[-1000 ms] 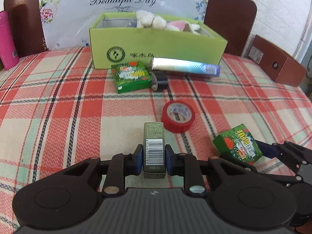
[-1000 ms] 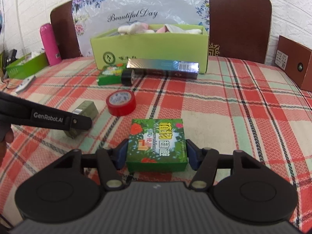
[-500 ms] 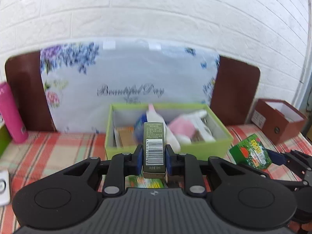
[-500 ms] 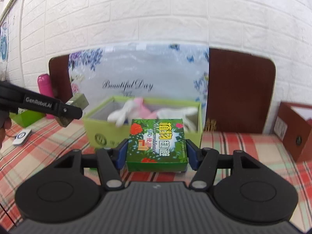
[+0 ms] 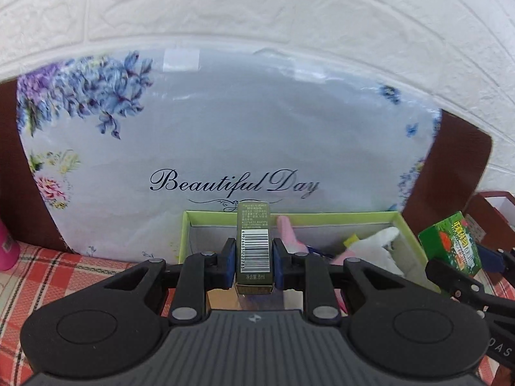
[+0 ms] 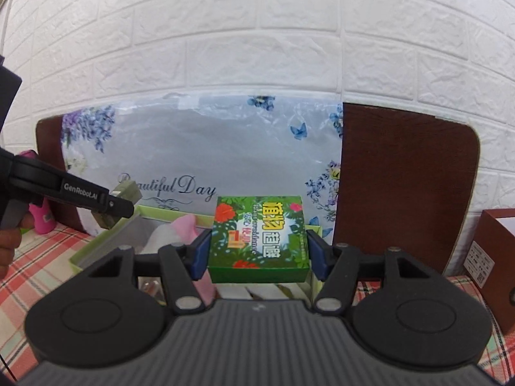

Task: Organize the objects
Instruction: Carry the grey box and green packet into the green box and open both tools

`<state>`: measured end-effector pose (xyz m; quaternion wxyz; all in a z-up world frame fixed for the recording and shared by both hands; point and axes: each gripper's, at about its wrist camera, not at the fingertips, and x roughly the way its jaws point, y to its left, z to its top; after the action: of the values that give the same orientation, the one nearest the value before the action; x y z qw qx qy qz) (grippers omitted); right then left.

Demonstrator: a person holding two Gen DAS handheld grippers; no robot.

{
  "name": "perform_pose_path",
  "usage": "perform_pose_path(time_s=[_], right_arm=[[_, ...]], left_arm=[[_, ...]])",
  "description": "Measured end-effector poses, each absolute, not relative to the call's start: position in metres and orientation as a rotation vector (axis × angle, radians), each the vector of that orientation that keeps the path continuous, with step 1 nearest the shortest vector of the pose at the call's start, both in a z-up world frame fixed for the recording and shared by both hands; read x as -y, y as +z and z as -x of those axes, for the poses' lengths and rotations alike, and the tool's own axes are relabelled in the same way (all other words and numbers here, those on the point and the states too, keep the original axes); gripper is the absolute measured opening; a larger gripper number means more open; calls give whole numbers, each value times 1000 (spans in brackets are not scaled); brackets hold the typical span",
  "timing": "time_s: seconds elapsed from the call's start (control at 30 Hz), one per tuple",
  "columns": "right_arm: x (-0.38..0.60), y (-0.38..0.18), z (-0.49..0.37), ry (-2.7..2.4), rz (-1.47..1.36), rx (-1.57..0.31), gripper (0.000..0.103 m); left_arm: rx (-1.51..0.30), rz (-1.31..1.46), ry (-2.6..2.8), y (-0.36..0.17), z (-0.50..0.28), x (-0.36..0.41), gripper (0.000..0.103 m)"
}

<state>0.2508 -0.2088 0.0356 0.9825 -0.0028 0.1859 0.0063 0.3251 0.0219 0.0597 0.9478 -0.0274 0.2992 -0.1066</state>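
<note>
The left gripper [image 5: 254,265] clamps an olive barcoded carton [image 5: 254,247] at frame centre; the right gripper [image 6: 259,251] clamps a green floral box [image 6: 259,236].

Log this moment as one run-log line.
left claw: shut on olive carton | right claw: shut on green box | both above lime storage box | nothing released
</note>
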Motion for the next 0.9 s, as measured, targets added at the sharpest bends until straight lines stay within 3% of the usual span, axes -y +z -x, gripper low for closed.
perform_pose_path(time_s=[0.27, 0.43, 0.5, 0.57, 0.73, 0.9], right_arm=[[206, -10, -313, 28, 19, -565, 60], [202, -22, -310, 36, 70, -534, 64], [200, -22, -306, 27, 100, -523, 72], [199, -19, -300, 19, 117, -506, 80], [203, 1, -264, 27, 78, -399, 100], [214, 18, -209, 35, 37, -323, 103]], left_arm=[[-674, 30, -198, 22, -358, -19, 24], [-670, -12, -188, 7, -358, -18, 24], [-663, 0, -195, 10, -354, -19, 35], [-636, 16, -177, 18, -347, -22, 71], [-525, 54, -134, 49, -312, -31, 83], [-546, 57, -129, 64, -268, -27, 85]])
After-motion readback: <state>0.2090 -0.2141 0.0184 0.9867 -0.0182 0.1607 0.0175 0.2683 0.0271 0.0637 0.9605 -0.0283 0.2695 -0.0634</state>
